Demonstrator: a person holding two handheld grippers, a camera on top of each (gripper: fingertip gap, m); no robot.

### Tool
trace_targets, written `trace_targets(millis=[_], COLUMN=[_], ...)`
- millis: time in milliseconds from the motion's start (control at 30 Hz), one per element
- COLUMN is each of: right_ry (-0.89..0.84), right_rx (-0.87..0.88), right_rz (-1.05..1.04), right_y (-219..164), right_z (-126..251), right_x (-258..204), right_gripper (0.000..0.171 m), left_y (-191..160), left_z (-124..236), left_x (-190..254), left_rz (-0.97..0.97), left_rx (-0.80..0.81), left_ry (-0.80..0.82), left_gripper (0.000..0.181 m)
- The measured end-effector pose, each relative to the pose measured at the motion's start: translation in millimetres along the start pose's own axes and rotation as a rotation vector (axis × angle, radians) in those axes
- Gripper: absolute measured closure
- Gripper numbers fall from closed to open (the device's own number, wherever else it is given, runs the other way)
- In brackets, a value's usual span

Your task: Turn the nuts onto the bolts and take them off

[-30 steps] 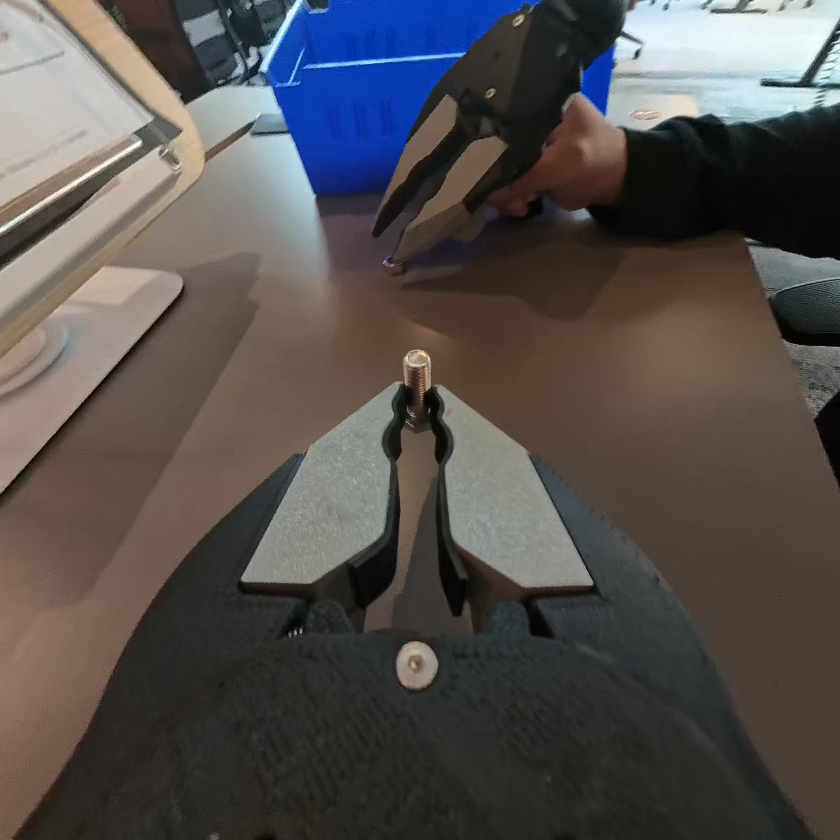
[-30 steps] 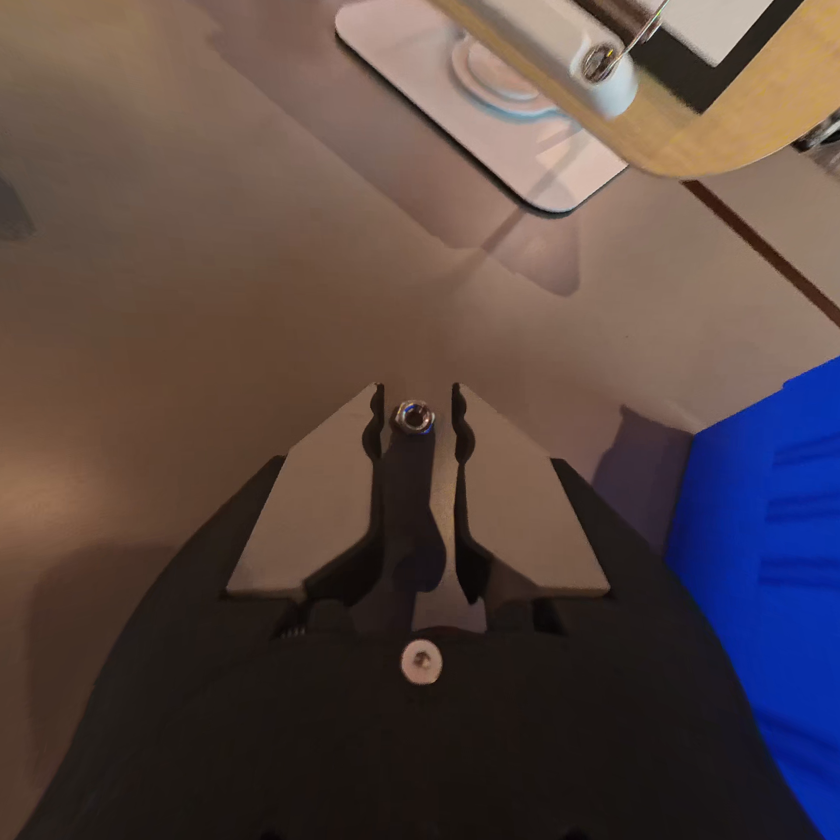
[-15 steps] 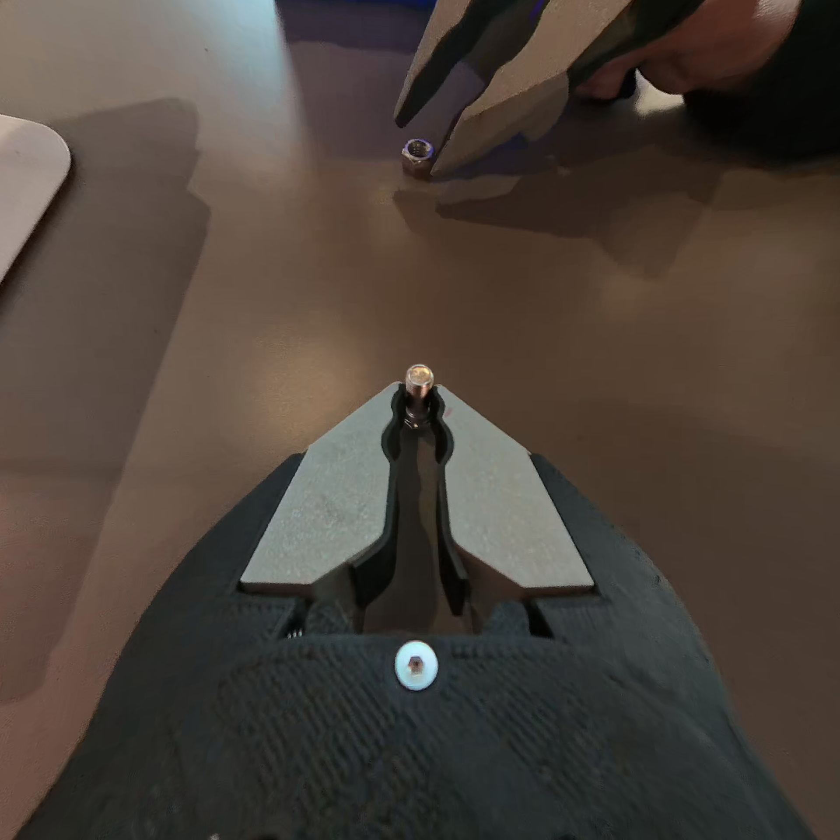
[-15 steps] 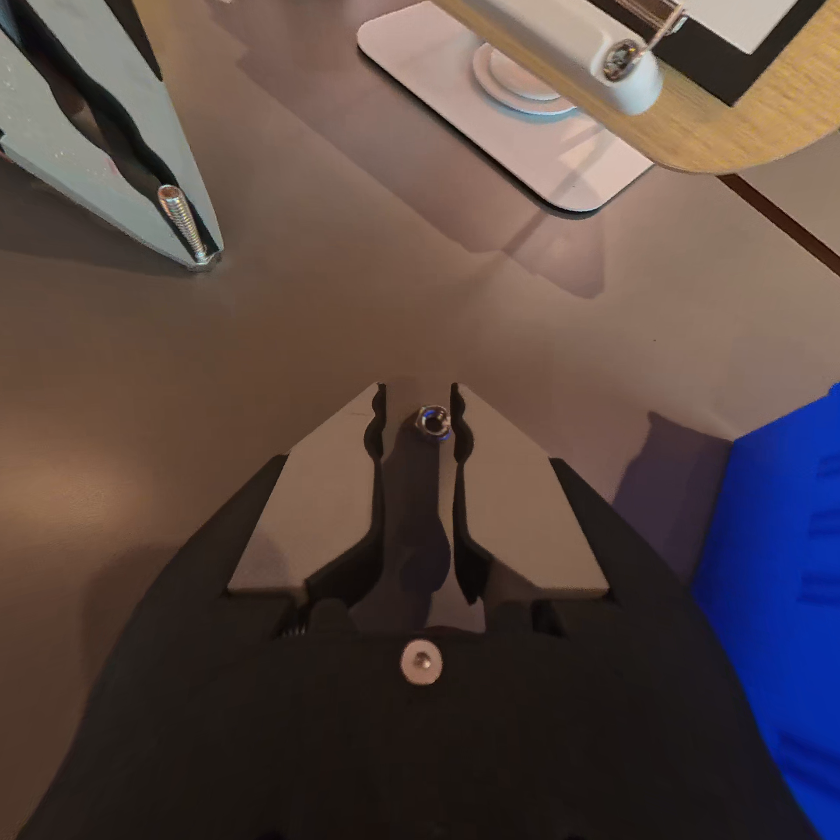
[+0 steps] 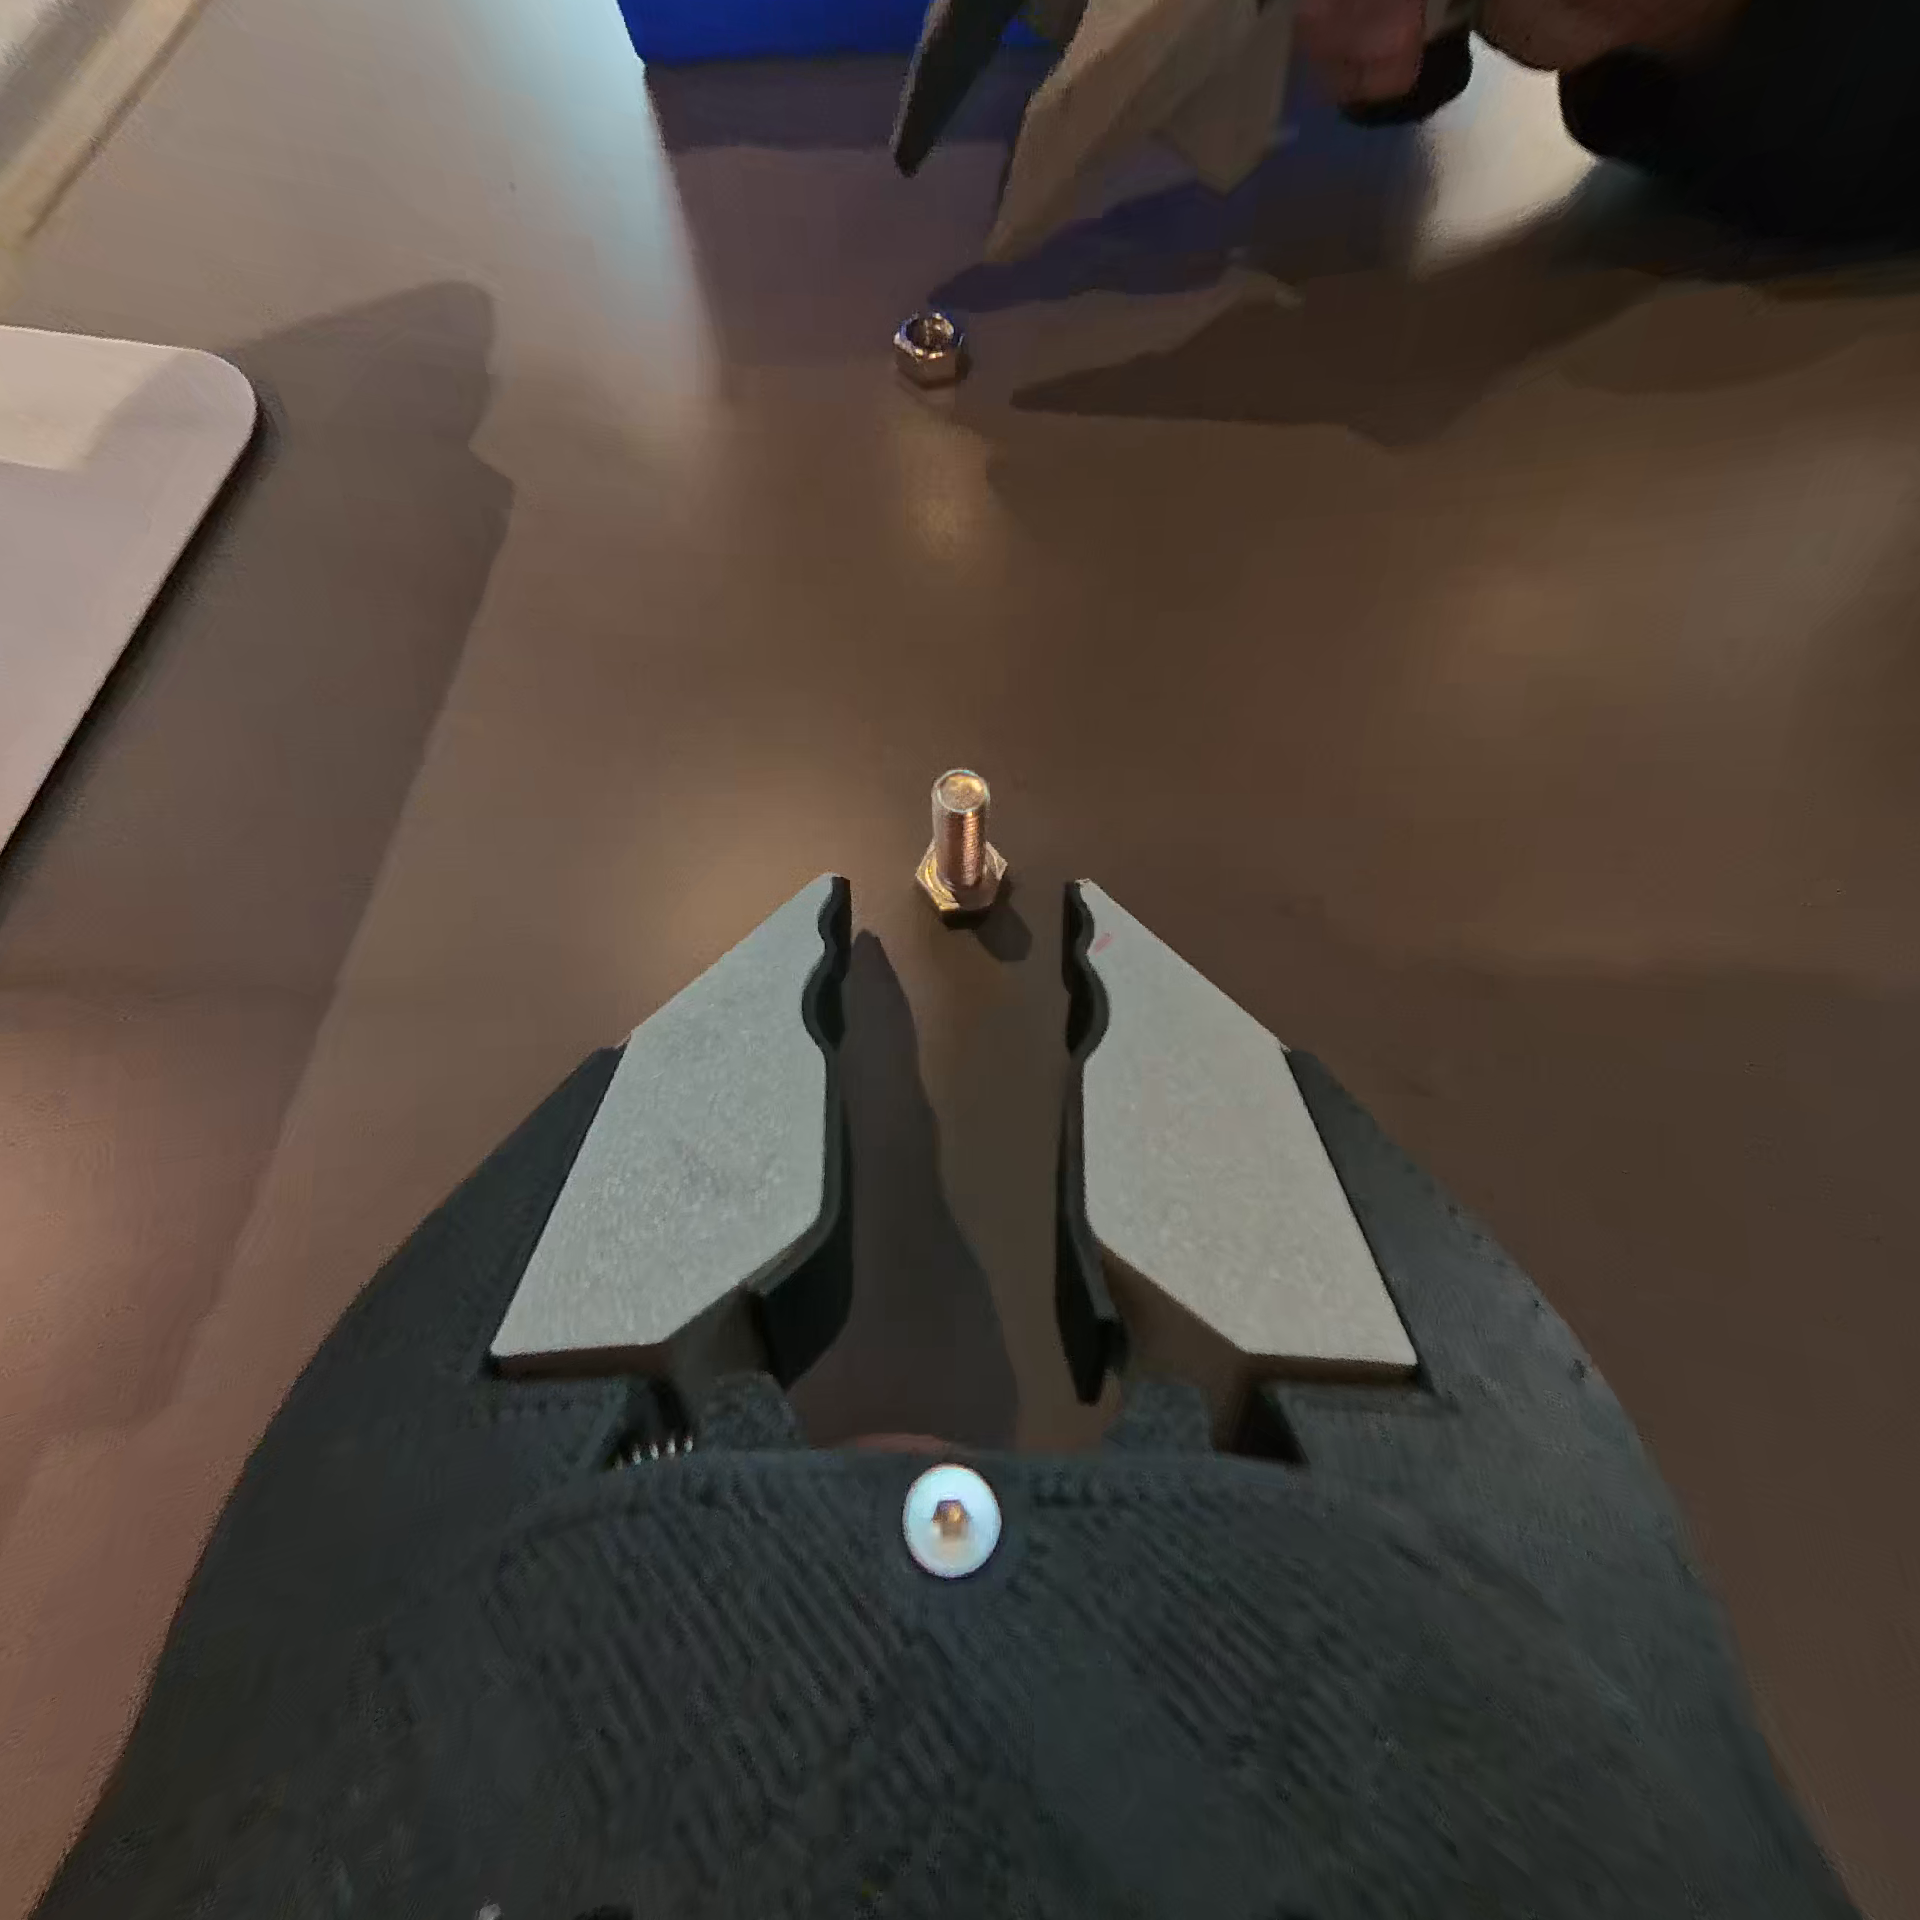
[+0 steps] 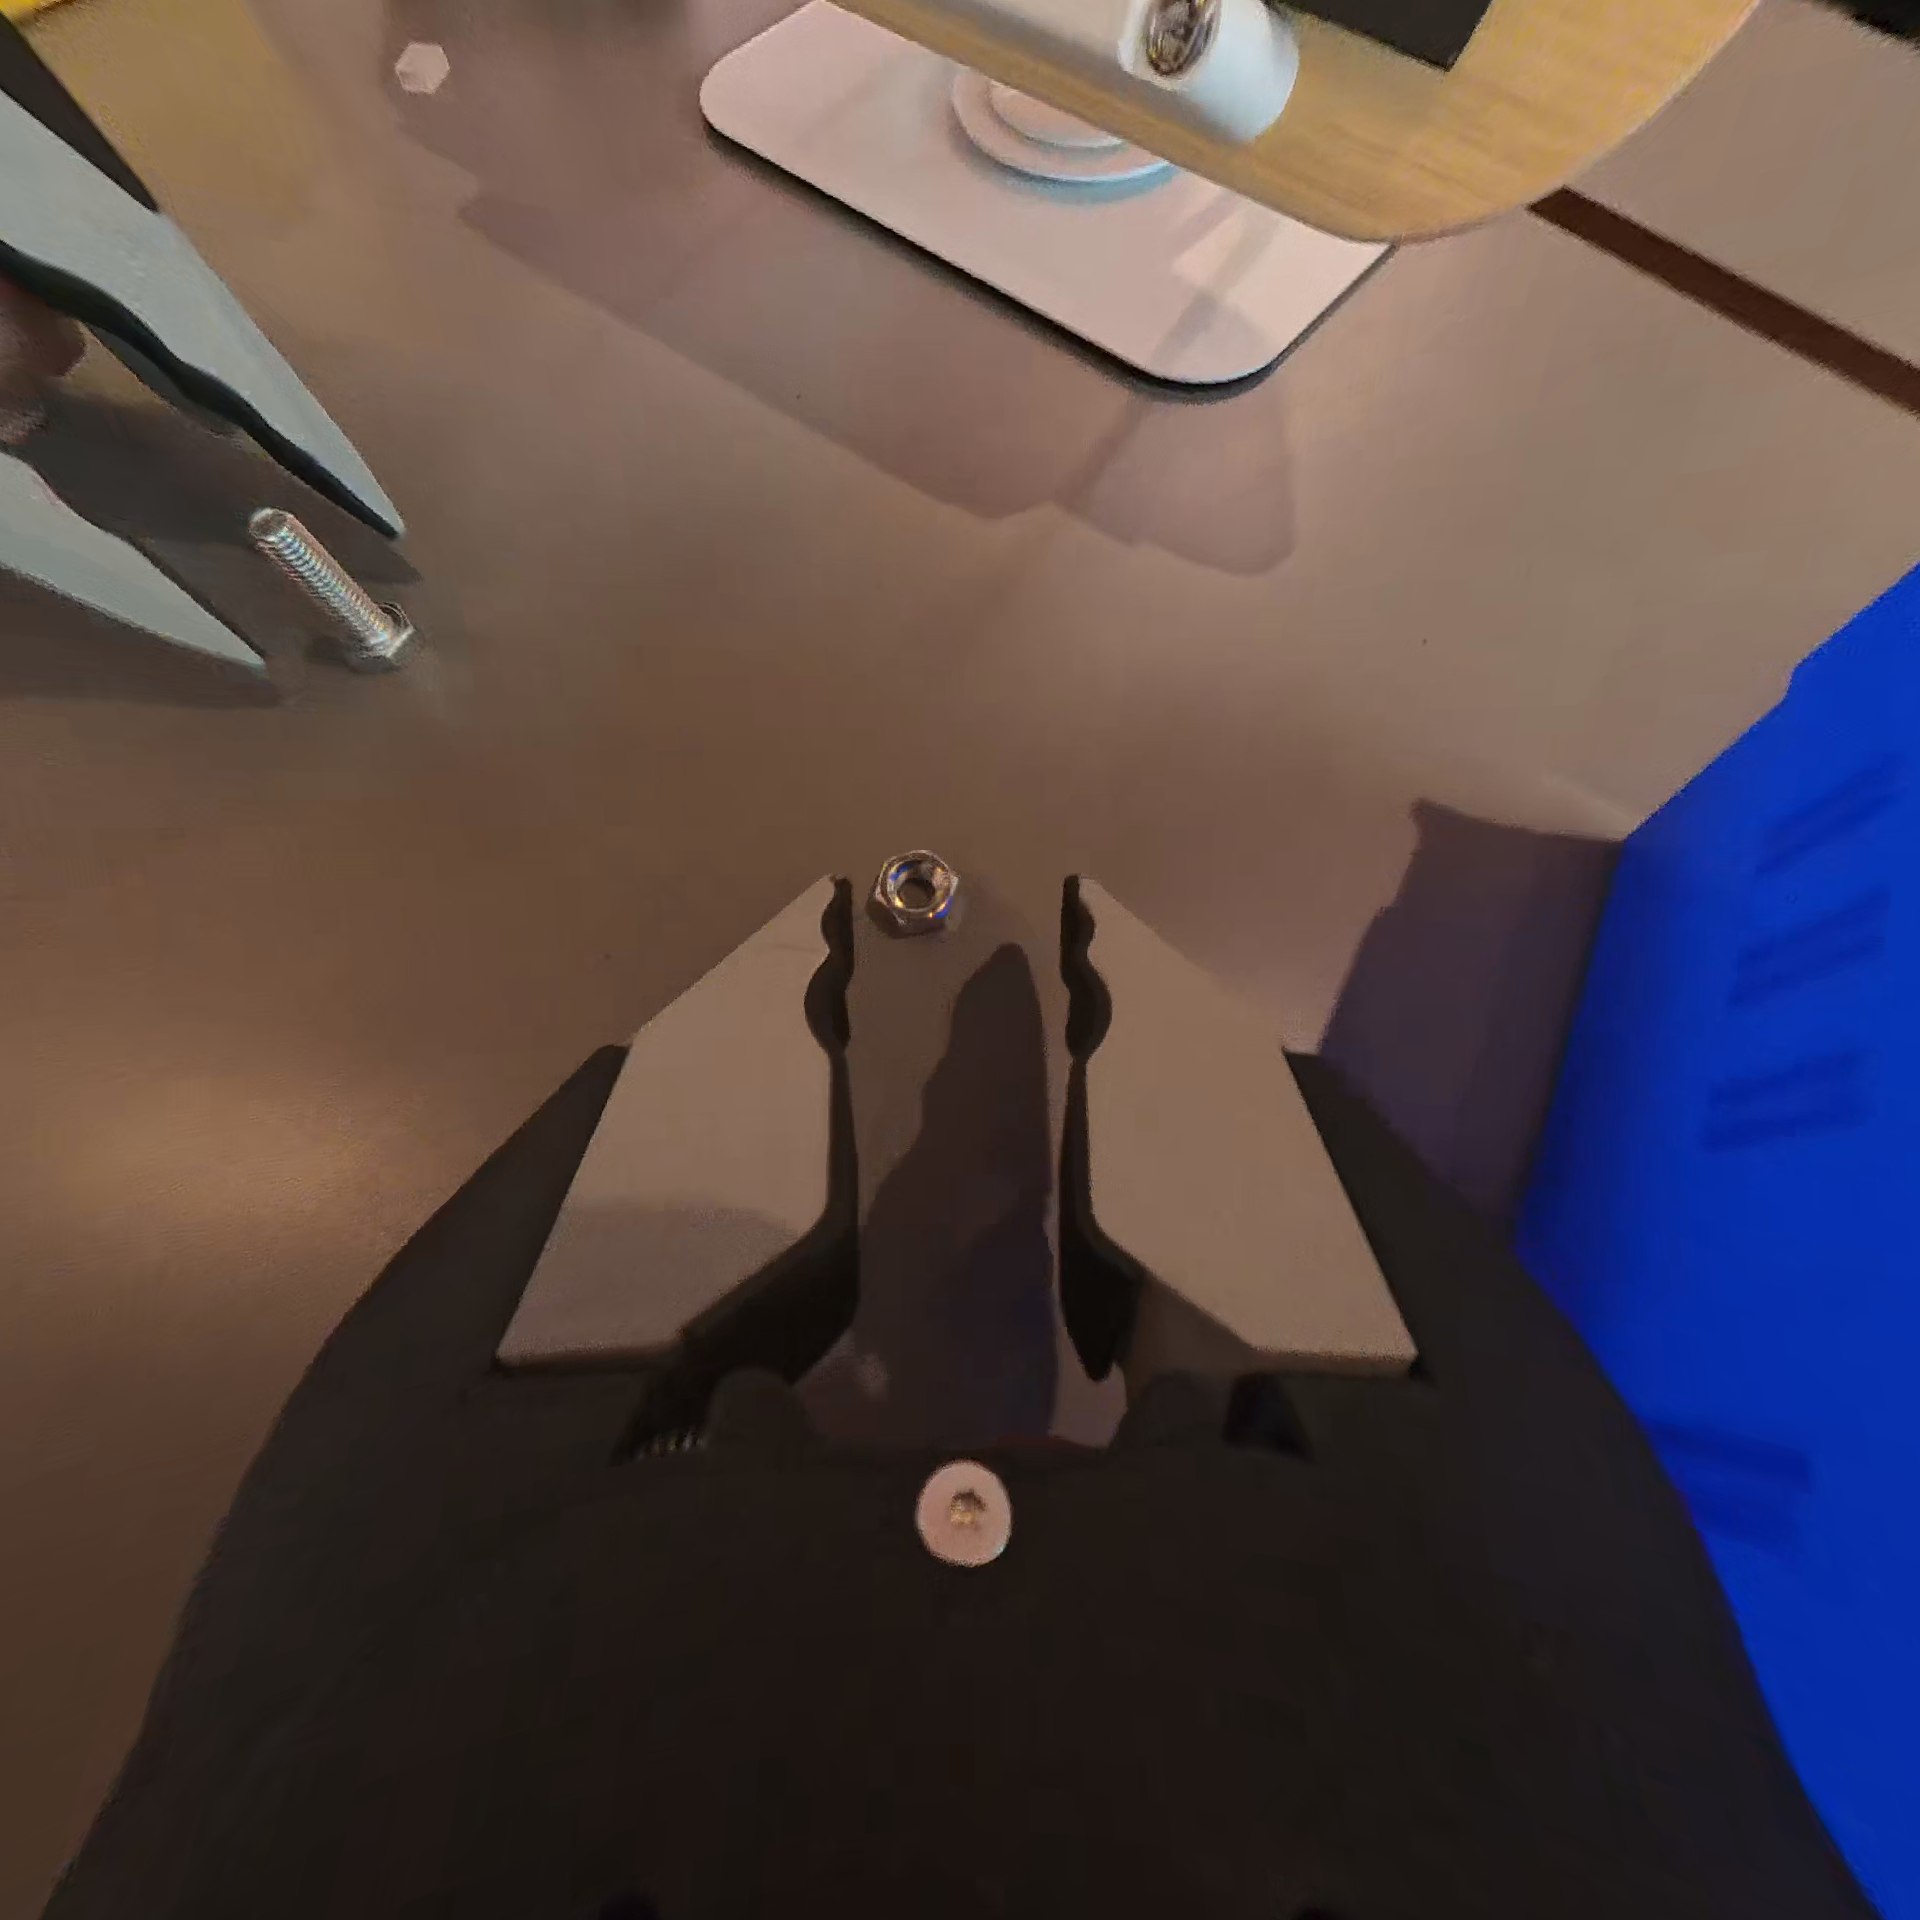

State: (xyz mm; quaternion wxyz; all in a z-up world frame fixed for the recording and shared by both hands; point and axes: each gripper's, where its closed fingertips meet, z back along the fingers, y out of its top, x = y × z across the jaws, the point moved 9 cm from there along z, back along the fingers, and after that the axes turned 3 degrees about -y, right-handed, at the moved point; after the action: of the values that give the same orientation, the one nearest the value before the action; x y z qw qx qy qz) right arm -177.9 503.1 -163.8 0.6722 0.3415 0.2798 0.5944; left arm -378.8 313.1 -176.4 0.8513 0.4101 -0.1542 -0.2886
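A steel bolt [image 5: 960, 844] stands upright on its hex head on the brown table, just ahead of my left gripper [image 5: 957, 896], which is open and empty. It also shows in the right wrist view [image 6: 335, 594], beside the left gripper's fingers [image 6: 187, 312]. A hex nut [image 6: 918, 894] lies flat on the table just ahead of my right gripper [image 6: 954, 891], which is open and empty. In the left wrist view the nut [image 5: 930, 349] lies farther off, below the raised right gripper [image 5: 977, 197].
A blue bin [image 6: 1766, 1143] stands to the right of my right gripper. A white stand base [image 6: 1039, 208] with a wood-edged screen above it sits at the far side; it also shows in the left wrist view [image 5: 94, 520]. A person's hand [image 5: 1382, 52] holds the right gripper. One gripper's finger ends stand about 15 cm off the other's.
My left gripper opened and let go of the bolt, which now stands on the table. My right gripper opened wider, lifted and drew back from the nut on the table.
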Motion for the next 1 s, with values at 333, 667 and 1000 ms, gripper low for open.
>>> trace_targets(millis=[333, 667, 1000], right_ry=[0.009, 0.574, 1.104], right_rx=[-0.094, 0.124, 0.017], right_rz=[0.073, -0.183, -0.421], right_y=[-3.0, 80.9, 103.9], right_z=[-26.4, -35.9, -66.9], right_x=[-11.0, -54.0, -96.2], right_gripper=[0.156, 0.156, 0.156], left_y=[-3.4, 15.5, 17.2], left_z=[20.6, 51.6, 56.5], left_x=[-6.8, 0.3, 24.0], left_rz=[0.099, -0.134, -0.614], left_rx=[0.115, 0.316, 0.301], left_ry=[-0.010, 0.218, 0.511], left_gripper=[0.141, 0.147, 0.154])
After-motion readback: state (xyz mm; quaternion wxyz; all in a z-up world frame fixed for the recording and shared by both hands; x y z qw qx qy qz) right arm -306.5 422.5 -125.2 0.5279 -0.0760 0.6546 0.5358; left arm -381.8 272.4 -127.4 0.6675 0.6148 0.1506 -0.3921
